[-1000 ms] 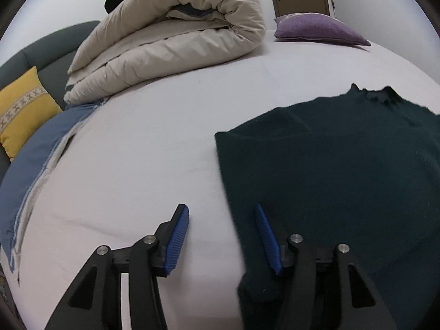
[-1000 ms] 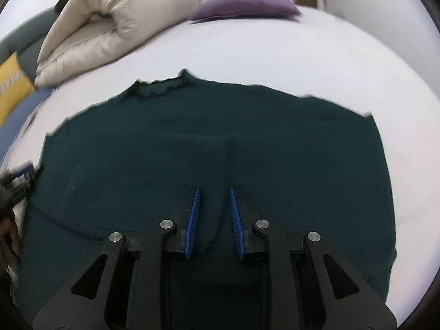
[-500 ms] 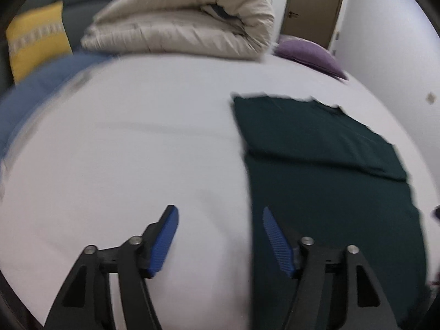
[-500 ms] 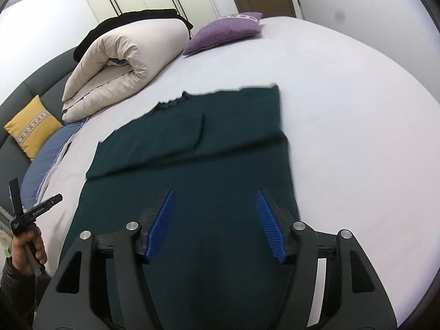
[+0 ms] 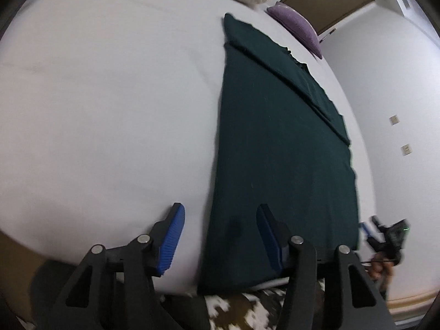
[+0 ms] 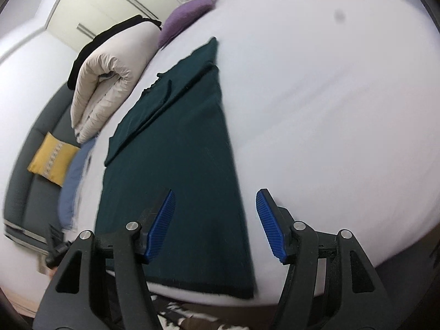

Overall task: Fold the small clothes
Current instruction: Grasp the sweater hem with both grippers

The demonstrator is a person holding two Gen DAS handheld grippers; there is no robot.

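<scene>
Now both tools wide open, left tool (image 5: 218, 238) and right tool (image 6: 214, 227) each astride a dark green garment (image 5: 280, 148) edge.

Dim, even light; motion blur, heavy fisheye bending at edges

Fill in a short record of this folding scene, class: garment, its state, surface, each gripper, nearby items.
garment: dark green sweater
state: lying flat, sleeves folded in across the top
surface: white bed
left gripper: open, at the sweater's near left corner
right gripper: open, at the near right corner
nearby: rolled beige duvet, purple pillow, yellow cushion
</scene>
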